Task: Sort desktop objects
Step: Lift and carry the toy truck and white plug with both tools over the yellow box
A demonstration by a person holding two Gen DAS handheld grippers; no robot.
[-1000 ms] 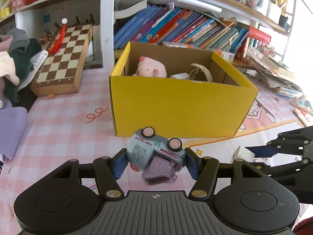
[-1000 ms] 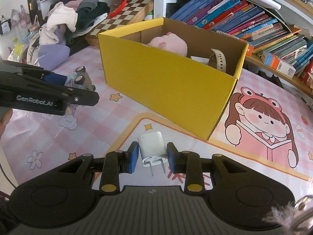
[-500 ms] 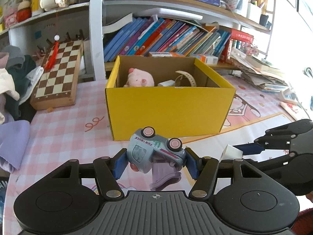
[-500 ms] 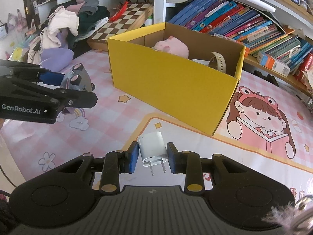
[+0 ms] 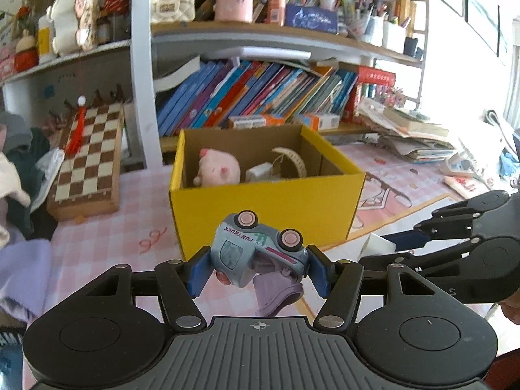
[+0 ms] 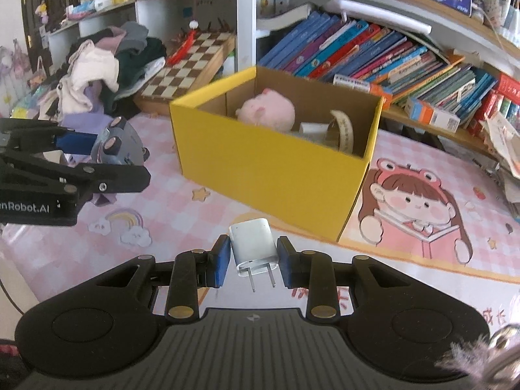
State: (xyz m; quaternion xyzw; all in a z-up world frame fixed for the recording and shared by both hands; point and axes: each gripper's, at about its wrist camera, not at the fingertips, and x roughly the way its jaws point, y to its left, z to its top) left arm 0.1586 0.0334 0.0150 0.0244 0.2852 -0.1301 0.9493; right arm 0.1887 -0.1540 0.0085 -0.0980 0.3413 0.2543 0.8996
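Left gripper clamps a toy truck, wheels up, purple part hanging below. Right gripper clamps a white charger, prongs pointing back at the camera. Both loads are clear of the table and short of the yellow box, which sits ahead with its top open; a pink plush, a pale band and a small white item already lie inside.

We judge the step as carry-to-box. To do it well: clear the near wall before going forward, keep the two grippers apart, release low over a free patch beside the plush.

Surface: pink checked cloth with cartoon mat. Behind: chessboard, leaning books, clothes heap, crowded shelves.
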